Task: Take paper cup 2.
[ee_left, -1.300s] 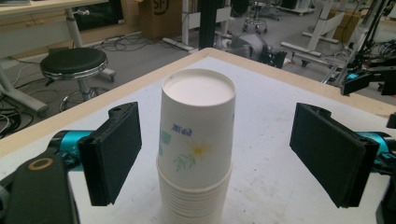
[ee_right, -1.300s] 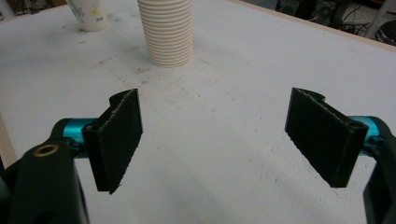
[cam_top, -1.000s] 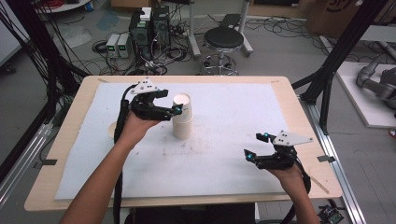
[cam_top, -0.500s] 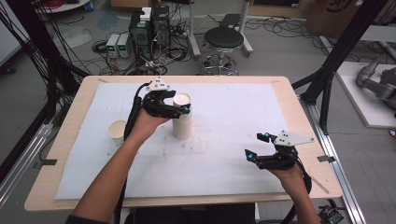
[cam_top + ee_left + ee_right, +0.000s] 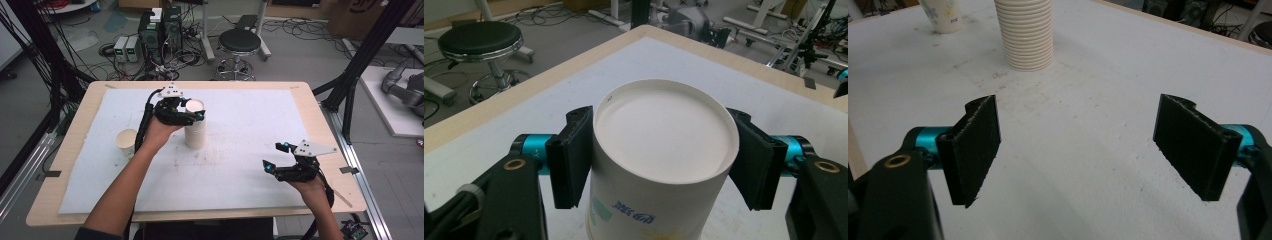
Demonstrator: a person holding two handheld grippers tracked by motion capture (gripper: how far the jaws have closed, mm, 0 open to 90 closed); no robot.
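While its jaws have just been closing, the left gripper (image 5: pixel 192 116) now clamps the top upturned white paper cup (image 5: pixel 664 165) of the ribbed stack (image 5: pixel 195 131) mid-tabletop (image 5: pixel 310 107); the right gripper (image 5: pixel 276 155) hovers wide open, holding nothing.

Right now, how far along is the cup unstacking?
Done: one single cup already stands upright by itself left of the stack. In hand: the left tool has just been closing and its pads now press both sides of the top cup, bottom up. Left: lifting that cup off and setting it down; the ribbed stack suggests many more. The right tool waits open over the mat.
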